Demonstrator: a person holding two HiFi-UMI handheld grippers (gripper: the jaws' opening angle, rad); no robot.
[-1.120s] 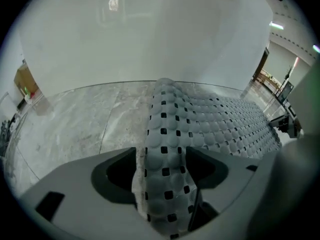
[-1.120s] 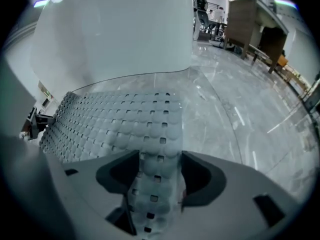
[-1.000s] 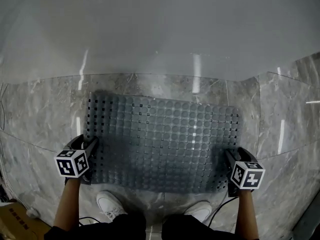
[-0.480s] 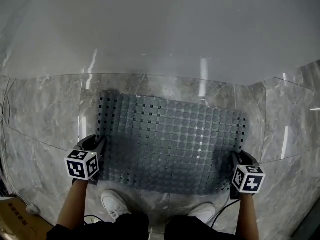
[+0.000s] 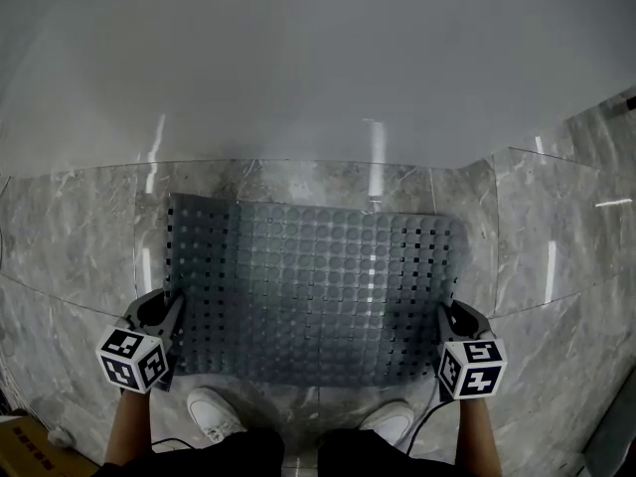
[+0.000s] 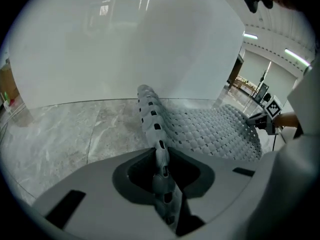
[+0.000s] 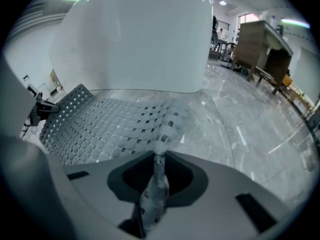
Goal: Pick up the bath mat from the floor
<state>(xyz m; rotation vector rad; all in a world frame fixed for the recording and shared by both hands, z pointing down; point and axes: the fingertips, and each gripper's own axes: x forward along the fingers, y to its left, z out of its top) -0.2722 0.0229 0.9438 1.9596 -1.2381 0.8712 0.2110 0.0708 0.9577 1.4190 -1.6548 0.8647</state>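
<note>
The head view is dim, grey and low in contrast. Pale glare streaks lie on the polished floor (image 5: pixel 60 227) ahead of both grippers, and one crosses the mat (image 5: pixel 308 296) between them. The white wall (image 5: pixel 318 58) beyond is a hazy wash.

Both gripper views are brighter, round fisheye pictures with black corners and bowed lines. Strip lamps (image 6: pixel 295 56) glow above and to the right of the left gripper (image 6: pixel 161 171), whose jaws are closing on a fairly sharp mat edge. Just ahead of the right gripper (image 7: pixel 157 171), also closing on the mat, the mat's edge is smeared.
</note>
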